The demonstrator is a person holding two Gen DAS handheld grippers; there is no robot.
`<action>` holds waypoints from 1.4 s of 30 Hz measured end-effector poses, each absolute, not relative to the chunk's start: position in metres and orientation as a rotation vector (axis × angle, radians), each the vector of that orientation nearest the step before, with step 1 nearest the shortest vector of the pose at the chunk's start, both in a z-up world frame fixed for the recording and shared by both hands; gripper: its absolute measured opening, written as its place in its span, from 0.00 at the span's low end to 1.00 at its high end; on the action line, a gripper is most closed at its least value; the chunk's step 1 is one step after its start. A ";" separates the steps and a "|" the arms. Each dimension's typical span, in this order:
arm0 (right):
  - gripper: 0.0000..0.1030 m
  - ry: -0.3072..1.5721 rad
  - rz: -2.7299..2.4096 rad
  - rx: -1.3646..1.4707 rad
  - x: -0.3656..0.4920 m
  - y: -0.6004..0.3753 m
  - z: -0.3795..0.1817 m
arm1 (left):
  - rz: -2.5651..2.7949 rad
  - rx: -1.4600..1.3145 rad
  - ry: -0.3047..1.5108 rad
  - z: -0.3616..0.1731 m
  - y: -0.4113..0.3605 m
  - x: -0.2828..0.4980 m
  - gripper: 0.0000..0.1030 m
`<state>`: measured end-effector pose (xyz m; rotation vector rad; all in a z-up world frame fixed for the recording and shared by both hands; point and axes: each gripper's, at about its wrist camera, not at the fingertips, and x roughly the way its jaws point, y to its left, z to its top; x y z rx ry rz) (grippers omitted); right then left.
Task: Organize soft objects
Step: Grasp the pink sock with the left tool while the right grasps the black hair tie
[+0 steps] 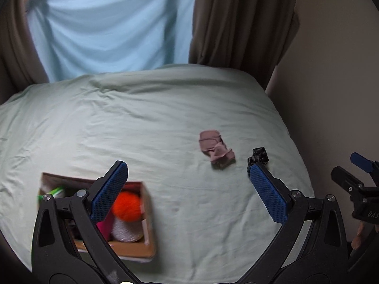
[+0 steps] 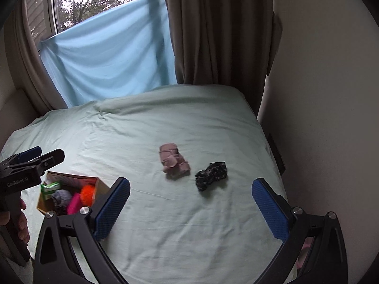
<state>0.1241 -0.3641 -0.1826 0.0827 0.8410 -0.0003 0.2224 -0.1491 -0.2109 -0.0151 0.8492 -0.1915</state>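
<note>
A pink folded cloth (image 1: 216,149) (image 2: 174,160) and a black patterned cloth (image 1: 258,157) (image 2: 210,175) lie side by side on the pale green bed. A cardboard box (image 1: 148,215) (image 2: 41,203) at the near left holds an orange ball (image 1: 126,205) (image 2: 87,194), a pink item, a white yarn ball and other soft things. My left gripper (image 1: 189,190) is open and empty above the bed, its left finger over the box. My right gripper (image 2: 190,204) is open and empty, just short of the black cloth.
The bed sheet (image 2: 189,123) is wrinkled. A light blue cloth (image 2: 111,52) hangs over the window behind, with brown curtains (image 2: 220,28) beside it. A wall (image 2: 327,94) runs close along the bed's right edge.
</note>
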 end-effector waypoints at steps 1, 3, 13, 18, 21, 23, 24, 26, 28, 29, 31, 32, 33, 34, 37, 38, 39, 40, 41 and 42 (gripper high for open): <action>1.00 0.842 0.003 0.081 0.130 -0.371 -0.193 | -0.198 -0.010 0.851 -0.223 -0.159 0.231 1.00; 1.00 0.849 0.013 0.079 0.142 -0.384 -0.215 | -0.208 0.001 0.861 -0.248 -0.177 0.249 1.00; 1.00 0.876 0.136 0.011 0.203 -0.416 -0.338 | -0.317 0.072 0.924 -0.373 -0.244 0.340 1.00; 1.00 0.932 0.202 -0.010 0.238 -0.422 -0.387 | -0.332 0.097 0.968 -0.413 -0.258 0.375 1.00; 1.00 0.948 0.206 -0.014 0.254 -0.422 -0.407 | -0.351 0.086 1.008 -0.437 -0.263 0.392 0.99; 1.00 0.948 0.210 -0.005 0.264 -0.423 -0.418 | -0.347 0.090 1.016 -0.448 -0.265 0.400 0.99; 1.00 0.949 0.216 0.002 0.269 -0.422 -0.423 | -0.353 0.091 1.009 -0.453 -0.267 0.404 0.99; 1.00 0.950 0.223 0.002 0.276 -0.422 -0.433 | -0.352 0.100 1.018 -0.464 -0.270 0.412 0.96; 1.00 0.949 0.227 -0.005 0.282 -0.421 -0.442 | -0.356 0.109 1.035 -0.474 -0.272 0.419 0.86; 1.00 0.949 0.231 -0.007 0.285 -0.421 -0.446 | -0.356 0.109 1.044 -0.478 -0.273 0.421 0.77; 0.98 0.949 0.239 -0.003 0.290 -0.421 -0.453 | -0.360 0.110 1.049 -0.485 -0.275 0.425 0.70; 0.94 0.953 0.238 -0.009 0.292 -0.421 -0.457 | -0.364 0.113 1.044 -0.486 -0.275 0.426 0.67; 0.91 0.964 0.241 -0.014 0.295 -0.421 -0.461 | -0.366 0.120 1.040 -0.487 -0.276 0.426 0.62; 0.89 0.981 0.245 -0.011 0.297 -0.420 -0.465 | -0.365 0.129 1.041 -0.489 -0.276 0.426 0.59; 0.80 0.980 0.240 -0.002 0.300 -0.420 -0.466 | -0.368 0.147 1.039 -0.488 -0.274 0.426 0.50; 0.76 0.979 0.239 0.001 0.300 -0.419 -0.465 | -0.367 0.150 1.041 -0.487 -0.273 0.426 0.46; 0.72 0.977 0.234 0.010 0.301 -0.420 -0.464 | -0.367 0.152 1.041 -0.485 -0.273 0.426 0.41; 0.70 0.977 0.233 0.017 0.302 -0.420 -0.463 | -0.367 0.151 1.042 -0.484 -0.272 0.426 0.40; 0.67 0.974 0.231 0.030 0.302 -0.420 -0.462 | -0.367 0.143 1.042 -0.481 -0.269 0.426 0.37; 0.64 0.968 0.229 0.040 0.302 -0.421 -0.461 | -0.366 0.132 1.040 -0.479 -0.268 0.425 0.35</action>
